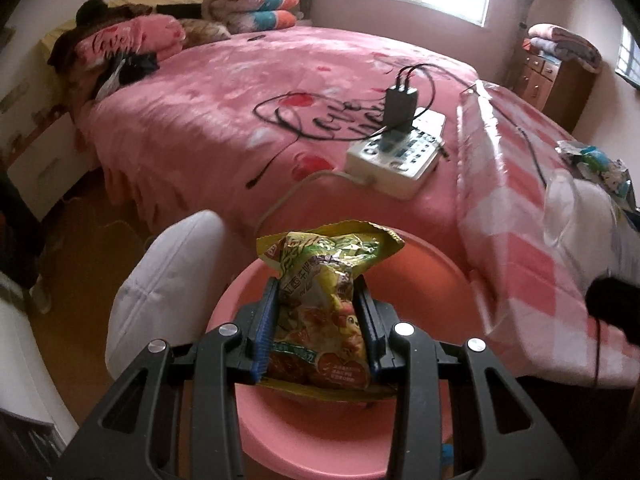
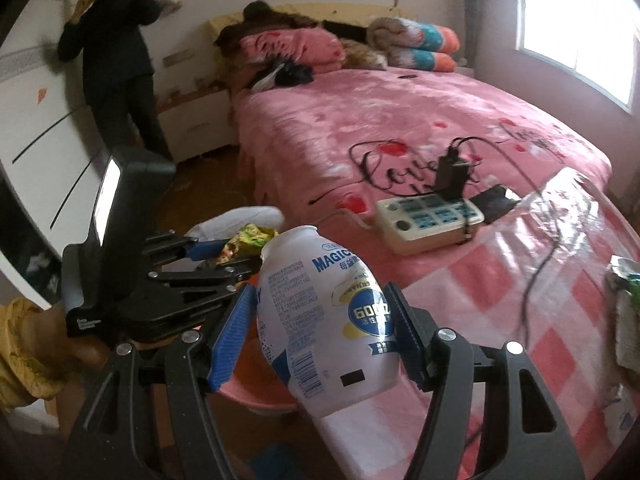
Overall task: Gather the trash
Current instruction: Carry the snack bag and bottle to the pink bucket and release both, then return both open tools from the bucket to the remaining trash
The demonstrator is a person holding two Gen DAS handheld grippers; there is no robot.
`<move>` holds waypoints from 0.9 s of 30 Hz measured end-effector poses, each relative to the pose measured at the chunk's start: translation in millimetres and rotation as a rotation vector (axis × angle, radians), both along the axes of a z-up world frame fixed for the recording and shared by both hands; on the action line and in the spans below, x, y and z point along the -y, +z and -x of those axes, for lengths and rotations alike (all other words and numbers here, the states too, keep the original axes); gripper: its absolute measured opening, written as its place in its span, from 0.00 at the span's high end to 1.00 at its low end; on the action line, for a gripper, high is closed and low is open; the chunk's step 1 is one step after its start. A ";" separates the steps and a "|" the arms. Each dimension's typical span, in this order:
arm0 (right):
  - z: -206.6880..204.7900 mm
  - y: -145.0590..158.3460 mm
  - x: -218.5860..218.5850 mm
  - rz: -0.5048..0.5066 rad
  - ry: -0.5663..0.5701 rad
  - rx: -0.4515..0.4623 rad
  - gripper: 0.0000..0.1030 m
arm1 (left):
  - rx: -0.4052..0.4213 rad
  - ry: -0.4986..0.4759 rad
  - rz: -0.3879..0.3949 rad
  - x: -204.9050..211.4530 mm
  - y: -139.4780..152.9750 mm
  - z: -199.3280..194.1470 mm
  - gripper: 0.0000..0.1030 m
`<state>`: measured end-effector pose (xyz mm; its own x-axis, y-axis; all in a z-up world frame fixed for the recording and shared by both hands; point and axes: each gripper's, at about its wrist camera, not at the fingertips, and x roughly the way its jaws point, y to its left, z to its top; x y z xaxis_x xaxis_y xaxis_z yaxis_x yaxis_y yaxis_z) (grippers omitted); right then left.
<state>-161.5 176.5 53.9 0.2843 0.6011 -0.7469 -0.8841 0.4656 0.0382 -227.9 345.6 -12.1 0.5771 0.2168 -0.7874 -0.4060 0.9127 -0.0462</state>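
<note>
Wrapper (image 1: 320, 308) pinched between left gripper (image 1: 318, 320) fingers, hanging over pink bin (image 1: 424, 280) beside the bed (image 1: 224, 120). Right gripper (image 2: 320, 332) fingers clamp white bottle (image 2: 328, 320), tilted, near the bin.

The snack bag (image 1: 320, 304) is crinkled, glossy foil-like film, while the bottle (image 2: 328, 320) is smooth white plastic with a printed label. Both claws have matt black plastic frames, shiny metal rivets and ribbed blue pads (image 2: 230, 340). The basin (image 1: 420, 272) looks like smooth pink plastic. The bed cover (image 1: 220, 112) is soft matt cloth; the checked sheet (image 2: 540, 264) at near right shines like plastic film.
</note>
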 end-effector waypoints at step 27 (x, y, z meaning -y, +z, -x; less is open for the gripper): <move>-41.8 24.8 92.2 -0.189 -0.304 -0.007 0.11 | 0.035 -0.015 -0.061 23.6 18.1 -20.0 0.29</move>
